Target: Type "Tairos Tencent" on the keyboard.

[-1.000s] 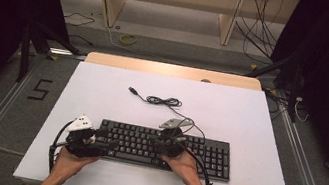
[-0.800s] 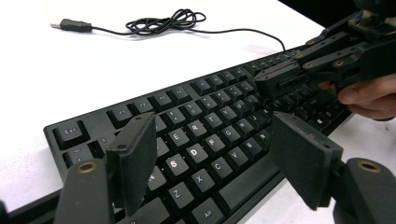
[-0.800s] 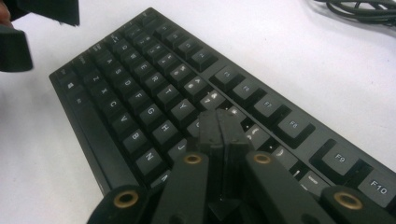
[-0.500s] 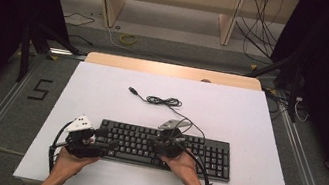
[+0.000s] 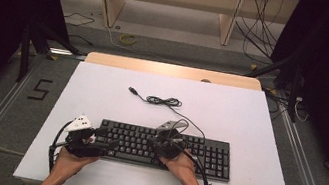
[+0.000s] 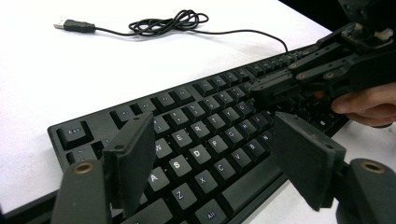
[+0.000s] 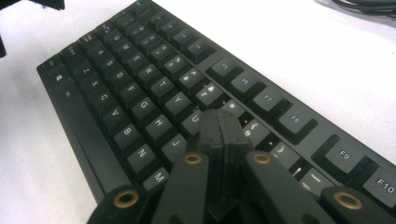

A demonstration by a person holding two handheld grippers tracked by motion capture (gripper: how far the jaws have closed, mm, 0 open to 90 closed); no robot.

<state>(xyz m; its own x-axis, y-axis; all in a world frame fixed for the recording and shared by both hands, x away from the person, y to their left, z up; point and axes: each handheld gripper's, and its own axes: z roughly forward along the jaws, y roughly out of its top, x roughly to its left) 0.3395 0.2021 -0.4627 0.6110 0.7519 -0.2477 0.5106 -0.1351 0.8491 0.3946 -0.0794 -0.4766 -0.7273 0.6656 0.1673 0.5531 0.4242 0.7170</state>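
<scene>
A black keyboard lies flat on the white tabletop, near the edge where the person stands, its long side running across. Its thin black cable leaves the back edge, runs to a loose coil farther up the tabletop and ends in a USB plug lying free on the white surface.

The person holds a set of tongs in each hand. The left tongs sit at the keyboard's left end, low over the letter keys. In the left gripper view their two black jaws stand well apart, one over the W and A keys and the other off the front edge near the space bar, with nothing clamped between them; from here I cannot tell whether a jaw tip touches a key.

The right tongs point toward the middle of the keyboard, the right hand resting at the front edge behind them. In the right gripper view their jaws are pressed flat together into one narrow tip, which sits down among the keys just beyond J, beside U and Y. No object is between them. The left gripper view shows that same closed tip resting on the key rows, with fingers of the right hand behind it.
</scene>
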